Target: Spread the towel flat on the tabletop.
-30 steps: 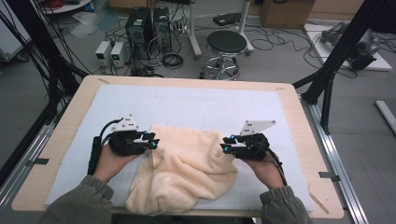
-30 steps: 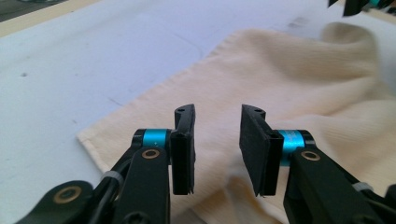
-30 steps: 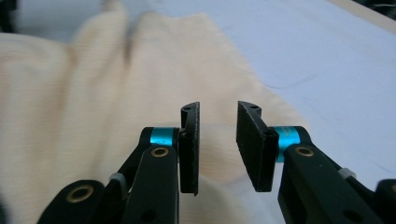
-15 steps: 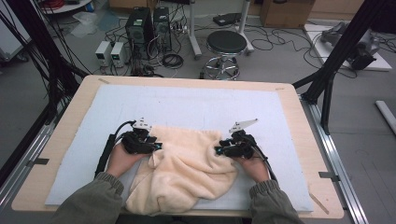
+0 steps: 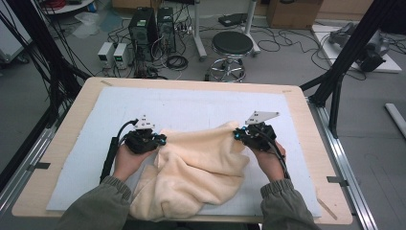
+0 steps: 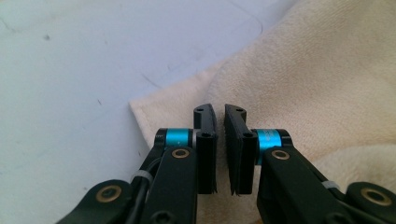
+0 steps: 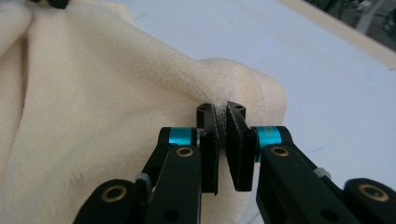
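I am looking down on a wooden table covered by a pale blue mat, with a cream towel lying crumpled on the near half of it, reaching almost to the near edge. A person's two hands come in from the bottom, each holding a black gripper.

Since a second ago both hands have drawn in onto the towel's far edge, and both sets of jaws have just been closing. The left gripper now sits at the towel's far left corner; in the left gripper view its jaws stand nearly pressed together over that corner, with a thin gap left, and I cannot make out cloth clearly caught between them. The right gripper sits at the far right corner; in the right gripper view its jaws pinch a raised fold of the towel.

I judge that the far edge is now taken at both ends, ready to be lifted or spread.

That gripped edge runs left to right across the table, which is the towel's long direction here; the bunched remainder trails toward the person.
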`<state>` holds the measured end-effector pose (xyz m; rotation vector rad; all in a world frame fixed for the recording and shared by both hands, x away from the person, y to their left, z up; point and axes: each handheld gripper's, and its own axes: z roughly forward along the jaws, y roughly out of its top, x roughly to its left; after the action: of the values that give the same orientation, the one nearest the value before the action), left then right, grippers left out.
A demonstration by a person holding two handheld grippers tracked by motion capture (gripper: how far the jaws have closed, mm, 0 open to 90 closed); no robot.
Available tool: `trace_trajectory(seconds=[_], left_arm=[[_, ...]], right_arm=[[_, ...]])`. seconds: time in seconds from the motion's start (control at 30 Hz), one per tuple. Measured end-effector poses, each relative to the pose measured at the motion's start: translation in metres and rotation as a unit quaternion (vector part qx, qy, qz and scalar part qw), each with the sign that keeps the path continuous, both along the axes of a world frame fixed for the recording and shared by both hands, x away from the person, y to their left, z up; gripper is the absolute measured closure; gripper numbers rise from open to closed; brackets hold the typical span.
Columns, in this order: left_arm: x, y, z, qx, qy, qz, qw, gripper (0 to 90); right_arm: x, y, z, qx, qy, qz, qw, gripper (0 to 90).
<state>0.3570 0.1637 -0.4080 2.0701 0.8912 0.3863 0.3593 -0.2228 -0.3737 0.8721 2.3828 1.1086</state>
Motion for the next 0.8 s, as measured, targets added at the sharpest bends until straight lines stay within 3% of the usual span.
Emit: trace_trajectory(seconds=[0.03, 0.1, 0.17, 0.2, 0.23, 0.3, 0.37, 0.47, 0.6, 0.7, 0.8], left_arm=[[0.0, 0.002, 0.0, 0.004, 0.003, -0.001, 1.0, 83.2], [0.0, 0.008, -0.003, 0.009, 0.018, -0.002, 0.9998, 83.3], [0.002, 0.015, -0.008, 0.003, 0.054, -0.024, 0.9982, 83.1], [0.003, 0.017, -0.01, 0.005, 0.077, -0.038, 0.9963, 82.5], [0.002, 0.019, -0.011, 0.008, 0.082, -0.045, 0.9956, 81.5], [0.001, 0.025, -0.009, -0.007, 0.074, -0.05, 0.996, 77.6], [0.001, 0.029, -0.006, -0.02, 0.056, -0.032, 0.9977, 73.4], [0.004, 0.03, -0.006, -0.021, 0.033, -0.004, 0.9992, 68.1], [0.008, 0.024, -0.015, 0.013, 0.047, 0.001, 0.9988, 64.5], [0.009, 0.021, -0.02, 0.036, 0.065, -0.006, 0.9972, 60.1], [0.011, 0.021, -0.022, 0.031, 0.076, -0.006, 0.9966, 61.8]], right_arm=[[0.002, 0.003, -0.002, 0.001, -0.001, -0.004, 1.0, 82.7], [0.007, 0.011, -0.013, -0.003, 0.026, 0.013, 0.9996, 77.6], [0.011, 0.02, -0.029, -0.011, 0.073, 0.038, 0.9965, 70.3], [0.012, 0.023, -0.035, -0.017, 0.081, 0.045, 0.9955, 68.7], [0.013, 0.023, -0.037, -0.009, 0.086, 0.047, 0.9952, 66.4], [0.013, 0.018, -0.034, 0.013, 0.078, 0.044, 0.9959, 65.8], [0.013, 0.01, -0.028, 0.027, 0.062, 0.035, 0.9971, 64.7], [0.013, -0.005, -0.025, 0.025, 0.058, 0.012, 0.9979, 64.0], [0.016, -0.008, -0.041, 0.014, 0.075, 0.018, 0.9969, 58.5], [0.018, -0.002, -0.058, -0.009, 0.107, 0.029, 0.9938, 54.7], [0.018, 0.001, -0.061, -0.007, 0.102, 0.028, 0.9943, 62.1]])
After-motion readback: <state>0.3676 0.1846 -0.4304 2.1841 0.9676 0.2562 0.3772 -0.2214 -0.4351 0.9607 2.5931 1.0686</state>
